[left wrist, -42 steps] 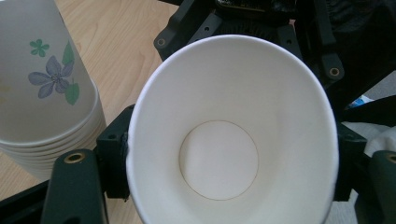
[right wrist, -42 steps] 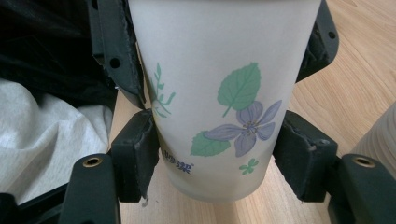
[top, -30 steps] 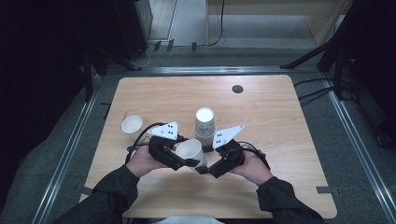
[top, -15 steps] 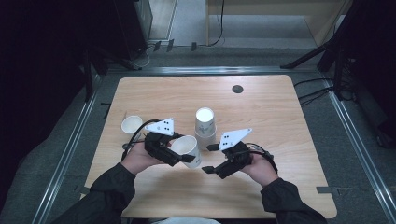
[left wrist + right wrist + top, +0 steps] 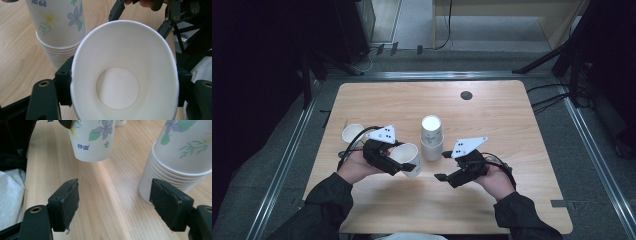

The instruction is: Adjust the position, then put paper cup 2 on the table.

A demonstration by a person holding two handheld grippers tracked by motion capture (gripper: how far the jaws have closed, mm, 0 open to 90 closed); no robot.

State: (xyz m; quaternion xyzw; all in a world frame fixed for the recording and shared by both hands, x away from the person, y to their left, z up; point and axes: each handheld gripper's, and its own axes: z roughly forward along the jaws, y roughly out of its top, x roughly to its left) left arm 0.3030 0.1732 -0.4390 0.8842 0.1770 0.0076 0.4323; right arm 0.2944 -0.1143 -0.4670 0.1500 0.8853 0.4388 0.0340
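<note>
My left gripper [image 5: 406,163] is shut on a white paper cup [image 5: 408,151], held tilted just above the table. In the left gripper view the cup [image 5: 117,85] is squeezed oval between the black pads [image 5: 63,82]. A stack of flower-printed cups [image 5: 432,137] stands upside down right of it. My right gripper [image 5: 443,176] hovers low in front of the stack, and its jaws have just been opening with nothing between them. The right gripper view has the held cup [image 5: 92,140] ahead at the top and the stack [image 5: 180,157] at the right, beyond the gripper [image 5: 115,205].
A single paper cup [image 5: 352,133] stands at the left of the wooden table [image 5: 512,125]. A small black disc [image 5: 466,95] sits near the far edge. Metal rails and dark floor surround the table.
The right gripper has drawn back to the right, away from the cup that both grippers were at. The left gripper has kept the cup and shifted slightly left.
</note>
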